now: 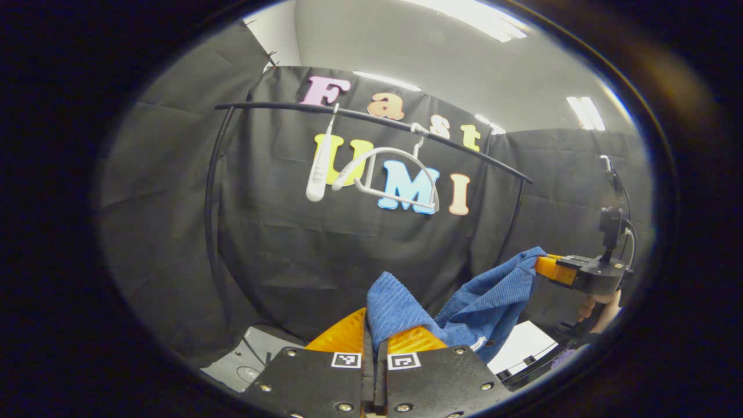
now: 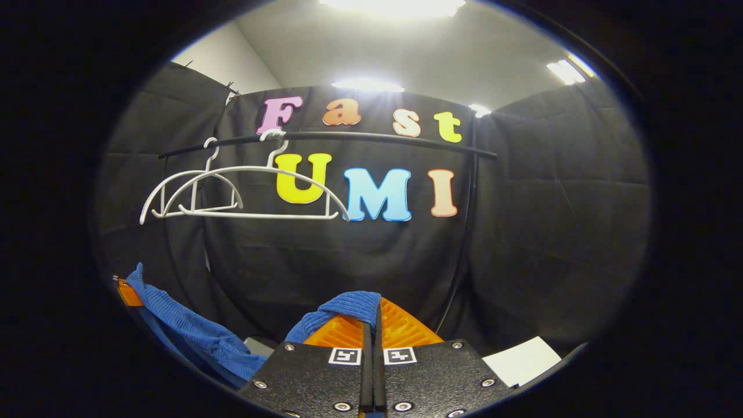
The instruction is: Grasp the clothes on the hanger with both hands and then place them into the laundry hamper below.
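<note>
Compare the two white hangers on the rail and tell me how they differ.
In the right gripper view, the nearer hanger looks larger and spreads wide, while the farther hanger looks smaller and sits partly behind it, further left on the rail. In the left gripper view, one hanger is turned partly open to the camera, the other nearly edge-on. Both are white, bare and hooked on the same black rail.

Right gripper (image 2: pixel 371 325) clamping blue garment (image 2: pixel 342 307) (ribbed, perhaps), bare hangers (image 2: pixel 244 194) above
</note>
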Motion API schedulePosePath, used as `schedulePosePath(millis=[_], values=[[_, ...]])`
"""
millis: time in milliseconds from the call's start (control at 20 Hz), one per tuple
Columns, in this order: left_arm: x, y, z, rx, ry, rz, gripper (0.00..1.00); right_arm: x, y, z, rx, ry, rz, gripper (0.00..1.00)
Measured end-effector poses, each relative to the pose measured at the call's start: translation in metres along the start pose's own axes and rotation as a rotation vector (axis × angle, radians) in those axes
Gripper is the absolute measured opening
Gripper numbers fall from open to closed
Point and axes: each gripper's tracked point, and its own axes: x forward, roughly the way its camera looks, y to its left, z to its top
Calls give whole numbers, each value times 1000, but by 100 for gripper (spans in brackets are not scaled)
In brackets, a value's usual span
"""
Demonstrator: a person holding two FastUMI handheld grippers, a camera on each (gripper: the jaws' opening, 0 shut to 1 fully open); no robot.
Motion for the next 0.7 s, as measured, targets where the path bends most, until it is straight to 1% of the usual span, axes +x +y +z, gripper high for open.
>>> schedulePosePath(millis=[100, 200, 350, 500, 550, 600, 650, 700], values=[[-1, -5, -14, 7, 20, 16, 2, -6, 8, -33, 19, 96, 27, 0], [-3, -8, -32, 12, 44, 27, 2, -13, 11, -58, 20, 155, 39, 0], [-7, -8, -79, 42, 114, 43, 2, -20, 18, -98, 36, 238, 61, 0], [-1, -13, -134, 4, 194, 43, 1, -26, 22, -145, 54, 326, 78, 0], [3, -12, -151, -14, 210, 54, 5, -28, 26, -162, 73, 363, 93, 0], [7, -10, -168, -34, 226, 63, 1, -30, 31, -182, 87, 404, 105, 0], [11, -10, -188, -51, 253, 65, 1, -32, 32, -199, 95, 439, 107, 0], [17, -10, -204, -58, 272, 62, 5, -33, 31, -216, 99, 470, 104, 0]])
